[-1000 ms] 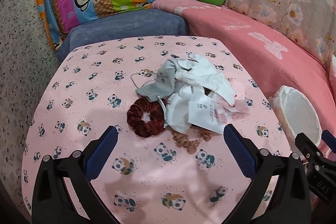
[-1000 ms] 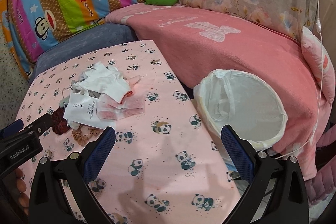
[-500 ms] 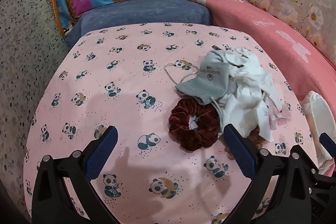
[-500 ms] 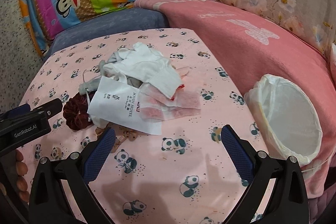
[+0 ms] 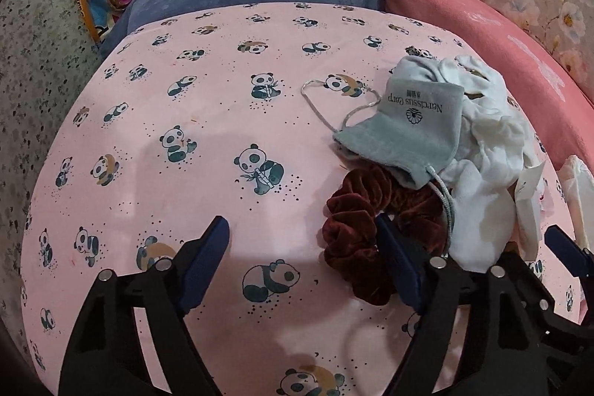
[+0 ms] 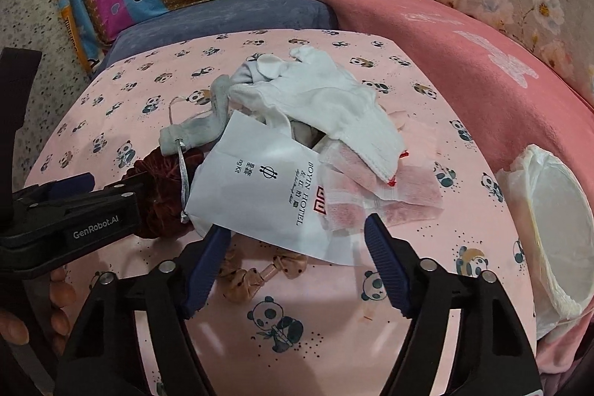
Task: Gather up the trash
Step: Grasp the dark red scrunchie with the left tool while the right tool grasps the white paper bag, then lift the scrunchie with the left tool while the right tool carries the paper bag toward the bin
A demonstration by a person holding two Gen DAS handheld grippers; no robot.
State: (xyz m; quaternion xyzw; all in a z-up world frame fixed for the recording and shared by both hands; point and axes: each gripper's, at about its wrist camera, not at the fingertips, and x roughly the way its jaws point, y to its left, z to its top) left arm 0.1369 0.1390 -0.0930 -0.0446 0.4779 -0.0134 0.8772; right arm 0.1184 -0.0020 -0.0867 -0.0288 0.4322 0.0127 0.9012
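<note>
Maroon scrunchie (image 5: 356, 232), one; tan scrunchie (image 6: 256, 275), one; white bin (image 6: 557, 229), one.

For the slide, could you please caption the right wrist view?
Right gripper hovers open over a white paper bag in a trash pile on the panda tablecloth, lined bin at right.

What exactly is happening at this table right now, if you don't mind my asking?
A person is clearing a heap of litter with two handheld grippers. The left gripper sits by the maroon scrunchie, the right gripper by the white paper bag. Both jaws have just been closing; neither grips anything yet. The lined bin holds no litter that shows.
</note>
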